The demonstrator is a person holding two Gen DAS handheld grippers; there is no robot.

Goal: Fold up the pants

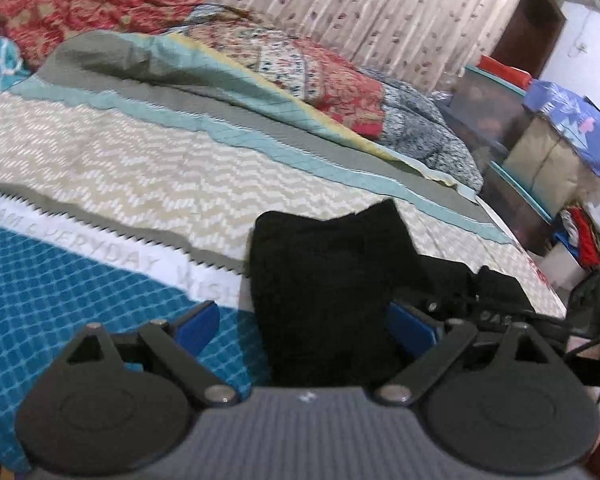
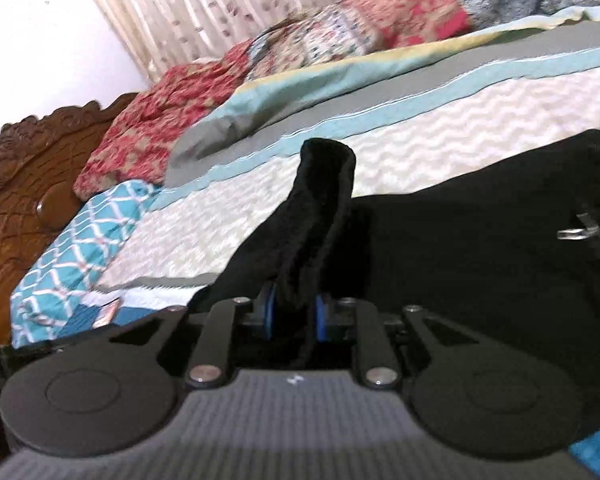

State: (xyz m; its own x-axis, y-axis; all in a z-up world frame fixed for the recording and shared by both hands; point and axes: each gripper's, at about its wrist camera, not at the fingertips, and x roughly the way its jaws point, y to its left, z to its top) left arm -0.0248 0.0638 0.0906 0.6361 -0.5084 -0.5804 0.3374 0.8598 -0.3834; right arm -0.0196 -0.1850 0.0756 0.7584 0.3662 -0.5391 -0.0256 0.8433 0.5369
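Observation:
Black pants (image 1: 324, 280) lie on the patterned bedspread (image 1: 120, 168). My left gripper (image 1: 306, 326) is open, its blue pads wide apart on either side of the pants' near end, not pinching the cloth. In the right wrist view my right gripper (image 2: 293, 312) is shut on a fold of the black pants (image 2: 480, 232). The pinched cloth stands up in a ridge ahead of the fingers, and the rest spreads to the right over the bed. The other gripper's metal parts (image 2: 592, 224) show at the right edge.
A rumpled red floral quilt (image 1: 80, 4) and a blue-grey blanket (image 1: 424, 128) lie along the far side of the bed, by the curtain (image 1: 340, 4). Boxes and bags (image 1: 540, 132) stand past the bed's right end. A carved wooden headboard (image 2: 28, 184) and a teal pillow (image 2: 76, 248) are at left.

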